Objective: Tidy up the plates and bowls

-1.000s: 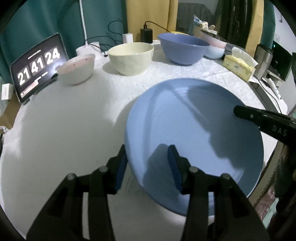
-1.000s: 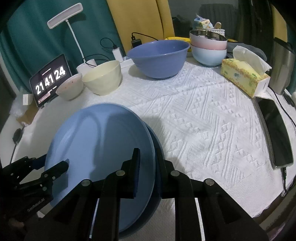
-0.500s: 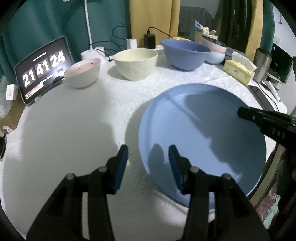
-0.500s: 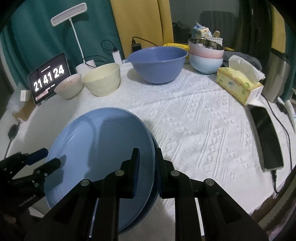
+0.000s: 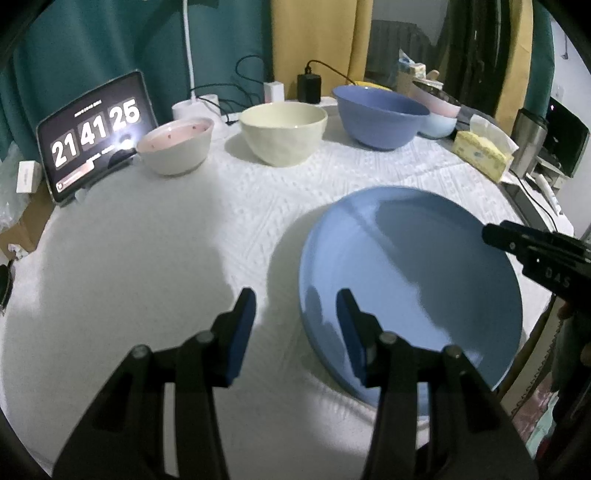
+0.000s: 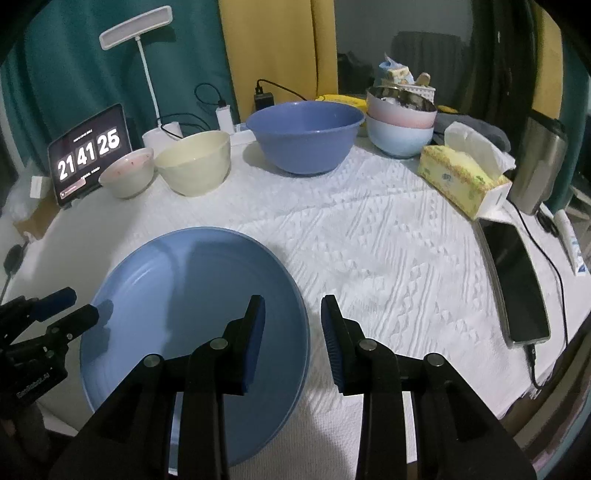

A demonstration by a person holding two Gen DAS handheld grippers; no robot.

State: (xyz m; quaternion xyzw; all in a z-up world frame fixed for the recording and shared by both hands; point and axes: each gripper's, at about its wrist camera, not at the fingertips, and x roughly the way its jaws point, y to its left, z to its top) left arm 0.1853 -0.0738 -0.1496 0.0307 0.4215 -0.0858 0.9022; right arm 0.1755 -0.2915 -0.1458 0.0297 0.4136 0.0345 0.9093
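A large blue plate (image 5: pixel 406 280) (image 6: pixel 192 314) lies flat on the white cloth near the table's front edge. My left gripper (image 5: pixel 295 325) is open at the plate's left rim, and its right finger hangs over that rim without pressing. My right gripper (image 6: pixel 291 328) is opening. The plate's right rim lies between its jaws, and the pads are clear of it. Each gripper shows in the other's view, the right gripper (image 5: pixel 535 254) and the left gripper (image 6: pixel 62 314). At the back stand a pink-white bowl (image 5: pixel 175 149), a cream bowl (image 5: pixel 282 133) and a big blue bowl (image 5: pixel 380 118).
A pink bowl sits stacked in a light blue bowl (image 6: pixel 400 140) at the back right. A tissue box (image 6: pixel 461 177), a steel mug (image 6: pixel 539 166) and a phone (image 6: pixel 517 284) line the right edge. A tablet clock (image 6: pixel 90 151) and a lamp (image 6: pixel 136 26) stand at the back left.
My right gripper has let go of the plate's rim and spread its jaws. The plate, tilted before, now lies flat. My left gripper has drawn back off the plate's left rim.
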